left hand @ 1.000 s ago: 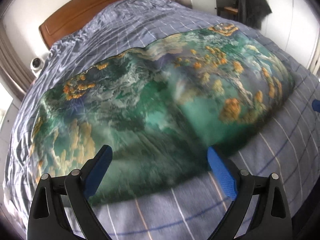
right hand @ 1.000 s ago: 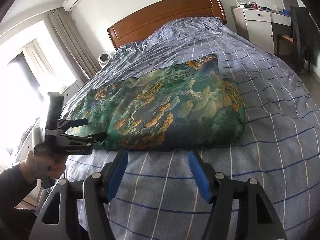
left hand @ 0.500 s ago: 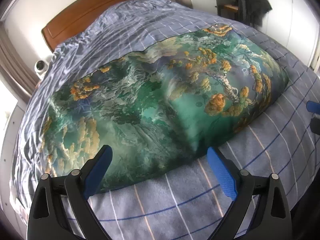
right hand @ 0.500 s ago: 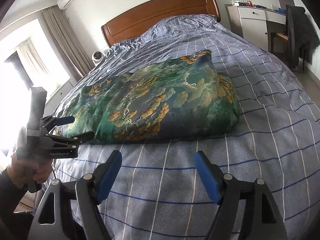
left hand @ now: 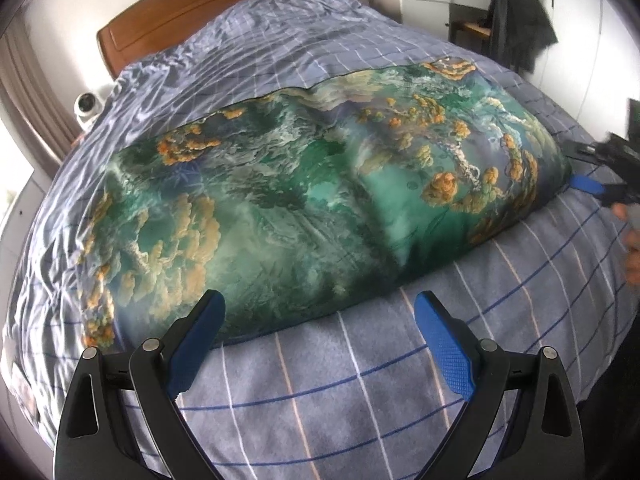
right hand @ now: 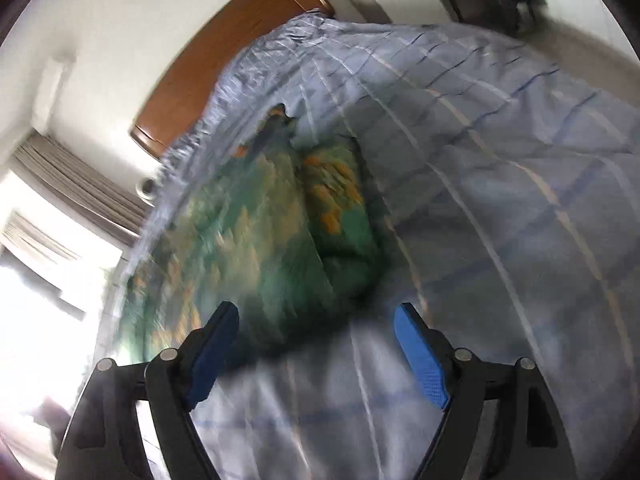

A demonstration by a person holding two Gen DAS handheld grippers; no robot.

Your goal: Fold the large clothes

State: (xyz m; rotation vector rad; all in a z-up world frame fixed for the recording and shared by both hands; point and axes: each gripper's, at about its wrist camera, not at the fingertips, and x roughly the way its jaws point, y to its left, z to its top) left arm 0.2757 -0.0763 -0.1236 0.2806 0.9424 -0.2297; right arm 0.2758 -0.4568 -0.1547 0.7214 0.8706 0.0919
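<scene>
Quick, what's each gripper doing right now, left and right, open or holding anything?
Left gripper: open, holding nothing, just short of the green printed cloth.
Right gripper: jaws opening, nothing gripped, at the cloth's end.

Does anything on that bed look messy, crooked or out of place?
Nothing looks damaged or spilled. The green printed cloth lies folded across the checked bedcover, which is wrinkled toward the headboard. The right wrist picture is just tilted and blurred.
</scene>
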